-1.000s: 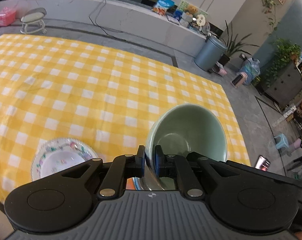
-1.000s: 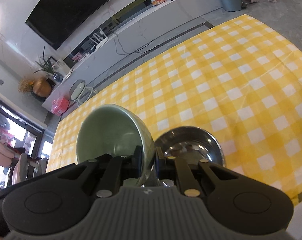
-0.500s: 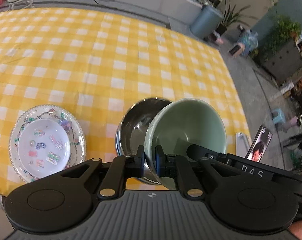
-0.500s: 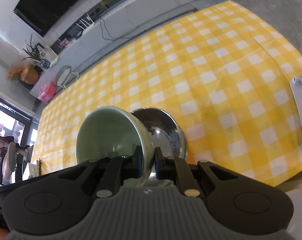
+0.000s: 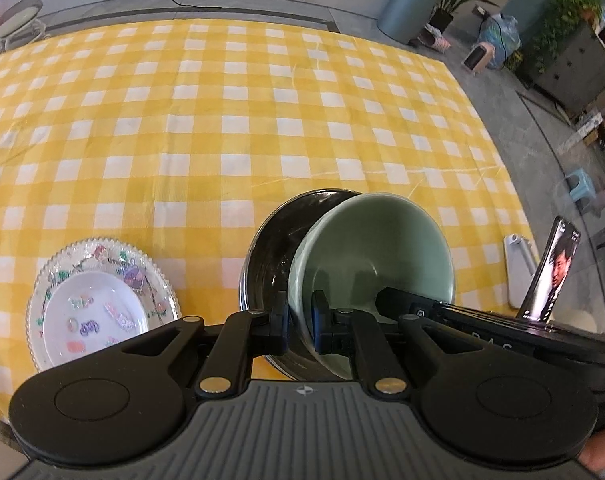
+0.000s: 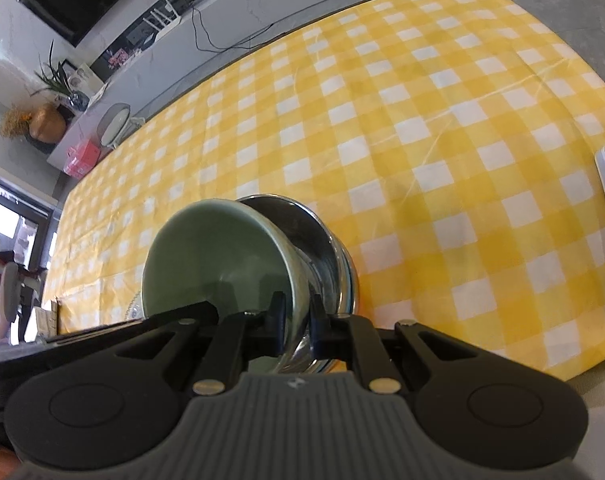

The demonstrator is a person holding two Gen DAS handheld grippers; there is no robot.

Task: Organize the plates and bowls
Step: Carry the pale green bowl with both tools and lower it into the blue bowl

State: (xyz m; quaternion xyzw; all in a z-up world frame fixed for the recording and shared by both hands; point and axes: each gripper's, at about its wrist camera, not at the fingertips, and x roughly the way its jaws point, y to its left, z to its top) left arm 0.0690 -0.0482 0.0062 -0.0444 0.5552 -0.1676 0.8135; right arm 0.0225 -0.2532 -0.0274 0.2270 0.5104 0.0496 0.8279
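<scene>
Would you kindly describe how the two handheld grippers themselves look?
Both the left gripper and right gripper are matte black, with two round-lobed linkage arms, silver pivot pins, and a ribbed grey base bearing a small round emblem. No cables or sleeves show.

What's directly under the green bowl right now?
The steel bowl sits beneath the green bowl, which both grippers pinch by its rim. Whether they touch is hidden, as is the steel bowl's bottom.
</scene>
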